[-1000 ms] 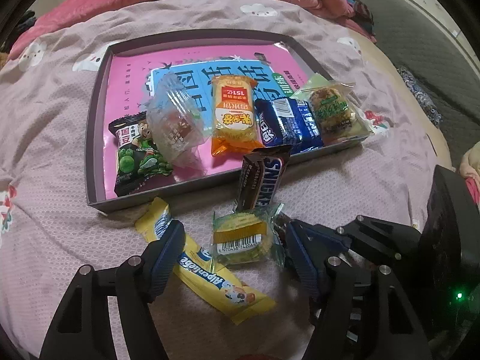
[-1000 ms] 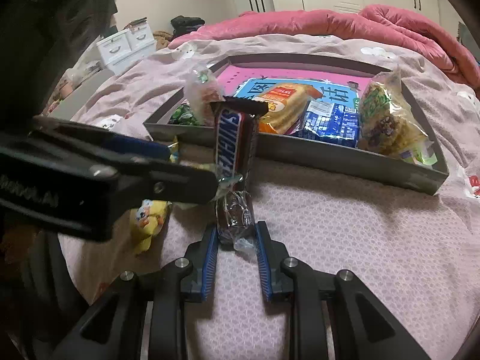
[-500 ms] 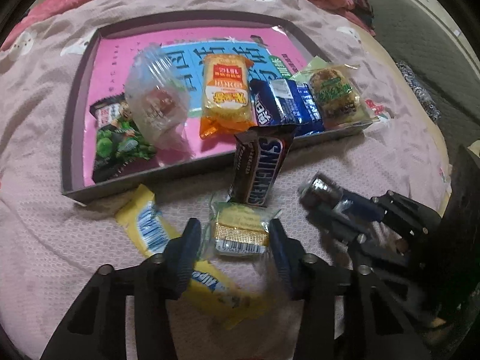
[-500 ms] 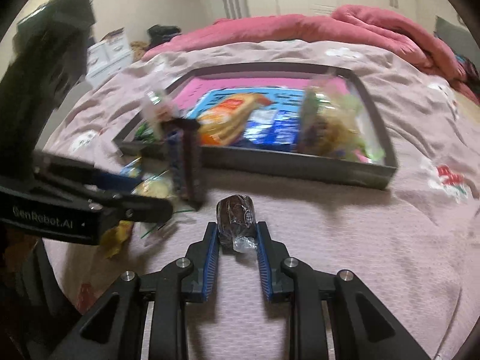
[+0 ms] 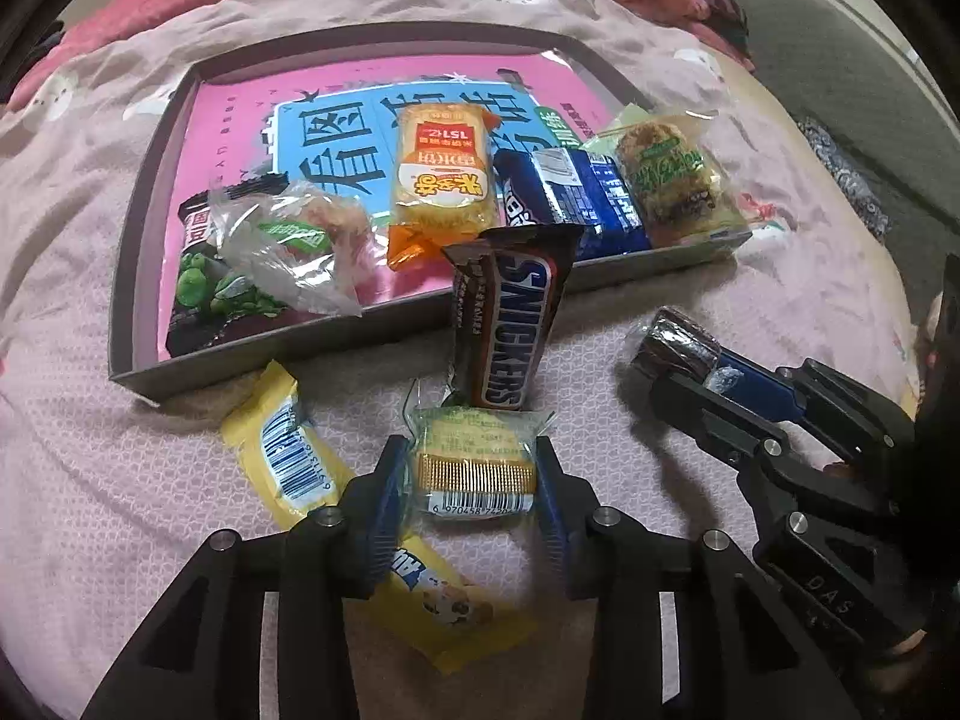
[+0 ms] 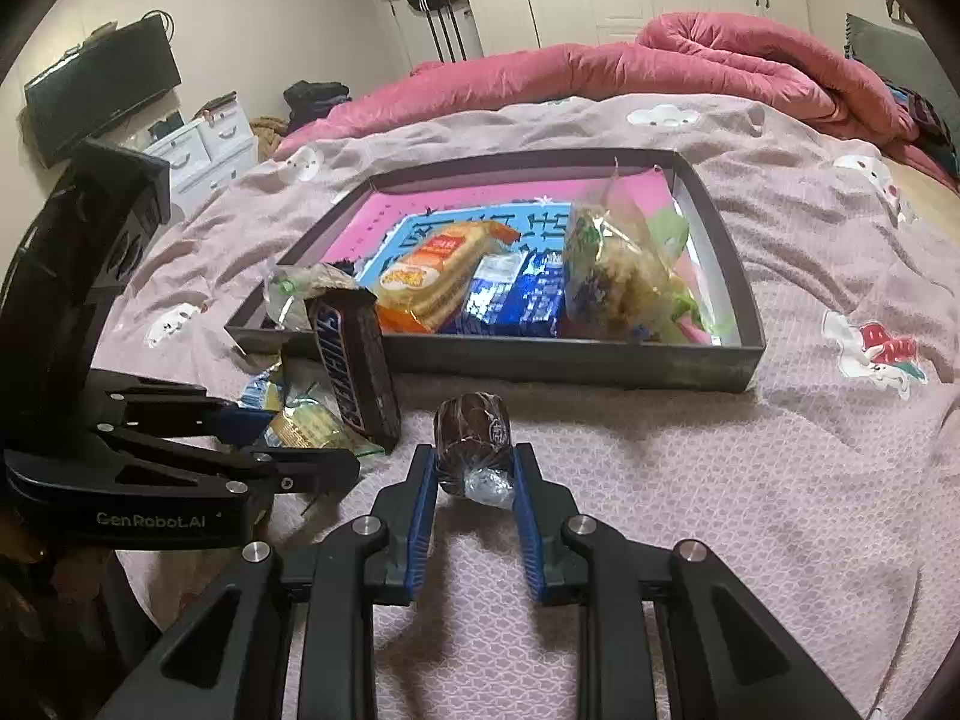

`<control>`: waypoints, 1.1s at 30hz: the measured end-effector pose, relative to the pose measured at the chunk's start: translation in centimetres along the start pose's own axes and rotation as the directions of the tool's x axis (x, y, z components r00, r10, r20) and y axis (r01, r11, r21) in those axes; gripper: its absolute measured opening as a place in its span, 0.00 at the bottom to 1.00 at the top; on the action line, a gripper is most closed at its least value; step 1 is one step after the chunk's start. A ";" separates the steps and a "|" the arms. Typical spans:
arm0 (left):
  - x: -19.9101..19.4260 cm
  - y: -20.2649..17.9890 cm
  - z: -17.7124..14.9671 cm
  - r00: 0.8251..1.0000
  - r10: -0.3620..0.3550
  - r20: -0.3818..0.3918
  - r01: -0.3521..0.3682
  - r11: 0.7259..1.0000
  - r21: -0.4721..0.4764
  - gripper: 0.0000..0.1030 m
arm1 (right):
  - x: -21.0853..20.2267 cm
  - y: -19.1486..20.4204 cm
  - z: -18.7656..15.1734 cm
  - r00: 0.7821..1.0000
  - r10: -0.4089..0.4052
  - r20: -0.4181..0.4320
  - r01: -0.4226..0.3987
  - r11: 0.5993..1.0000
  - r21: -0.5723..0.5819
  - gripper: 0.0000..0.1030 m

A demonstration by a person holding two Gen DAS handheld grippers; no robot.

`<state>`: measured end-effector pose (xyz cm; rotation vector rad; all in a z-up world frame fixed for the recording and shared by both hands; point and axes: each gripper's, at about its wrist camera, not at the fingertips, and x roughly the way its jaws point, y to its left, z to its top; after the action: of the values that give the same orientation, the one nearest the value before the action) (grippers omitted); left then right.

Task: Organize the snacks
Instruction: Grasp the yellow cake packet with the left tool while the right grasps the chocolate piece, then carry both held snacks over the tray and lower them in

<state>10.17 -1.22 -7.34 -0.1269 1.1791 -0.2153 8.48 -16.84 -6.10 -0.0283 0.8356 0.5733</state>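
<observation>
Pink bedding (image 5: 108, 480) covered the bed where a shallow grey tray (image 5: 141, 204) sat with a bright pink and blue printed sheet lining its floor. Inside the tray lay a green pea snack (image 5: 207, 294), a clear-wrapped sweet (image 5: 294, 246), an orange cracker pack (image 5: 441, 180), a blue wafer pack (image 5: 570, 204) and a green-labelled cake (image 5: 672, 180), side by side along the near wall.

Outside the tray, a Snickers bar (image 5: 510, 324) leaned its top end on the tray's near wall. Just in front of it lay a small square pastry (image 5: 474, 462) in clear wrap, partly over a long yellow candy bar (image 5: 288, 456).

The left gripper (image 5: 468, 480) had just been closing its jaws, and its blue pads now stood against both sides of the pastry's wrapper. The right gripper (image 6: 474, 468) was closed on a small brown foil-wrapped chocolate (image 6: 474, 432), held just above the bedding, a little short of the tray.

Several things could have gone wrong. Crinkly wrap gives a slippery hold, so the pastry might have slid out when lifted. Raising it could also have nudged the leaning Snickers bar and tipped it over, or dragged the yellow bar along. The round chocolate might have rolled loose if the right pads relaxed before reaching the tray.
</observation>
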 end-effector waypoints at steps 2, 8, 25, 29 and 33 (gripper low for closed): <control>-0.3 0.4 -0.2 1.000 -0.009 0.004 0.009 1.000 -0.013 0.39 | -0.1 0.0 0.2 1.000 0.001 0.004 -0.001 1.000 0.001 0.24; -2.2 1.2 -0.7 0.999 -0.030 0.039 0.032 0.998 -0.045 0.39 | -0.9 0.0 0.5 0.999 0.010 0.034 -0.011 1.000 0.012 0.25; -8.1 2.4 0.0 0.981 -0.018 0.191 0.037 0.995 -0.094 0.39 | -3.5 0.6 1.8 0.994 0.028 0.110 -0.031 0.999 0.024 0.25; -9.0 3.0 0.3 0.976 -0.003 0.216 0.028 0.993 -0.113 0.39 | -3.8 0.5 2.0 0.993 0.024 0.118 -0.027 0.999 0.030 0.25; -10.1 3.9 0.4 0.970 0.019 0.244 0.013 0.991 -0.132 0.39 | -4.1 0.5 2.3 0.991 0.018 0.130 -0.023 0.999 0.039 0.25</control>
<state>7.24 4.93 1.07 -0.2613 0.9469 -0.1142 7.62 -17.82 -1.53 0.0540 0.7209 0.5716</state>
